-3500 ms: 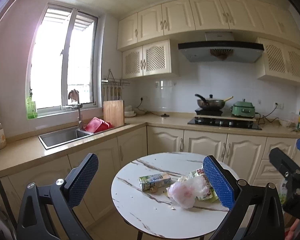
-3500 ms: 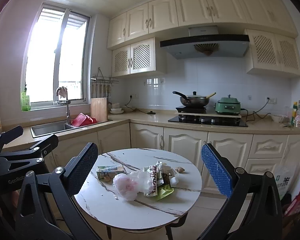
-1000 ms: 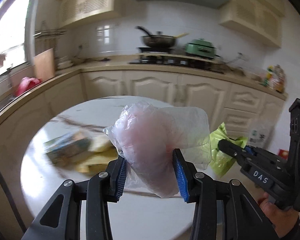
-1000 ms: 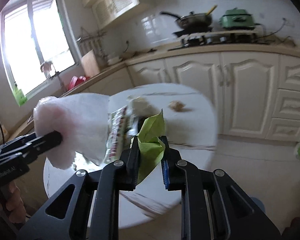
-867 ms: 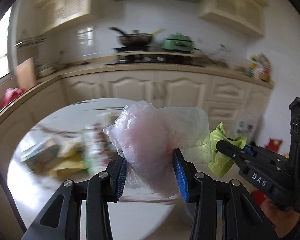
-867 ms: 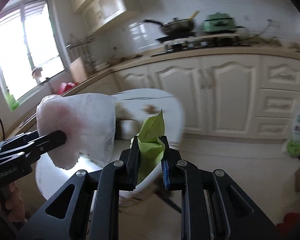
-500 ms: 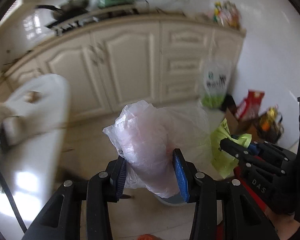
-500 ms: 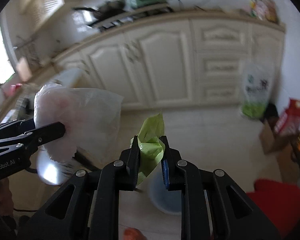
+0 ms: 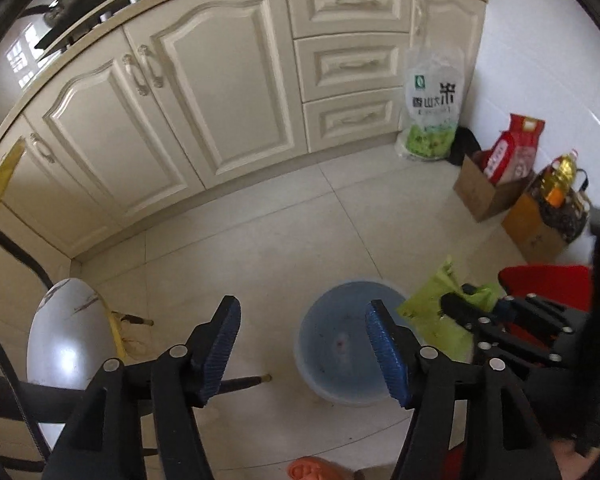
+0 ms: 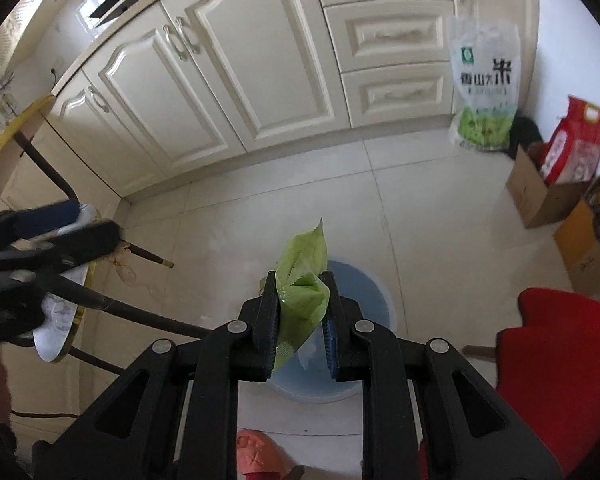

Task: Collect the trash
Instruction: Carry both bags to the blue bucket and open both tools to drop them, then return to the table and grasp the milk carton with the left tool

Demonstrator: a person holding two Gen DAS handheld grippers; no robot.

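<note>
I look down on a pale tiled kitchen floor (image 9: 260,248) running up to cream cabinets (image 9: 220,92), with the round marble table (image 9: 66,328) at the left edge of my left view. On the floor below both tools stands the blue bin (image 9: 340,352), something pale inside it.

My left gripper (image 9: 302,344) hangs over the bin's left rim, its jaws opening with nothing between them. My right gripper (image 10: 302,324) is clamped on a crumpled green wrapper (image 10: 302,276), directly above the bin (image 10: 364,284).

I judge this the drop-off step: the next move calls for spreading the right jaws while the wrapper sits over the bin mouth, then going back to the table for more.

A rice bag (image 9: 432,108) against the drawers carries a large "米" and smaller characters I cannot read. A red packet (image 9: 512,148) stands in a cardboard box by the wall; its print is too small to read.
</note>
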